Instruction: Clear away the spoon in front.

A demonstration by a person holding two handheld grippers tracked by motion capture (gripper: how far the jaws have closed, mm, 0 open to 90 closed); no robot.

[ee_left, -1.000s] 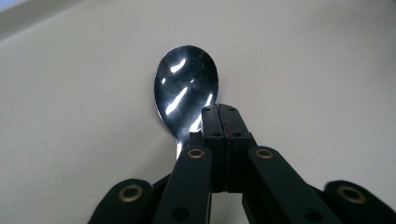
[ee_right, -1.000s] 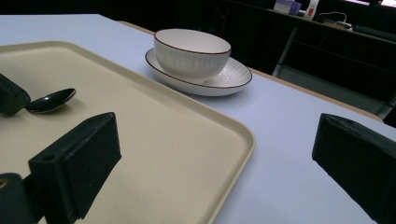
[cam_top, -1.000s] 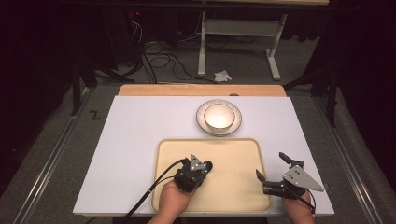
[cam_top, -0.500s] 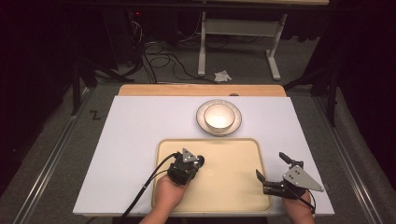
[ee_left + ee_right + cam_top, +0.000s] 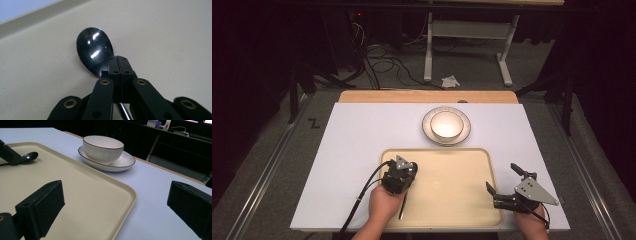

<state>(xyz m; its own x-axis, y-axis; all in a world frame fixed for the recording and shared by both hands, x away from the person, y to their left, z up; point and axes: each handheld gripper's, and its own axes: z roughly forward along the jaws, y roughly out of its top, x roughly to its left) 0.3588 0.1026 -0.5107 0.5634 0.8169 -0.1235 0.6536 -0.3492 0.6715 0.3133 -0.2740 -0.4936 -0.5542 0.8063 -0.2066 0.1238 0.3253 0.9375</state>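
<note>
A dark, shiny spoon [image 5: 94, 50] lies low at the left side of the beige tray [image 5: 452, 200]. My left gripper [image 5: 118, 62] is shut on its neck, just behind the bowl. From above, the left gripper [image 5: 406, 170] is near the tray's left rim, and the spoon's handle [image 5: 403, 206] trails back beside the hand. My right gripper [image 5: 504, 180] stands open at the tray's right edge, one jaw over the tray and one over the table. In its own view the right gripper [image 5: 117, 207] has nothing between its jaws, and the spoon [image 5: 30, 157] is far left.
A white bowl [image 5: 446, 124] stands on a white plate [image 5: 464, 131] just beyond the tray's far rim; the bowl [image 5: 103, 148] looks empty. The tray rests on a white tabletop [image 5: 357, 140]. Cables and a desk frame are on the floor behind.
My left gripper has moved left and slightly away from me across the tray. The right gripper has stayed in place, still open.
</note>
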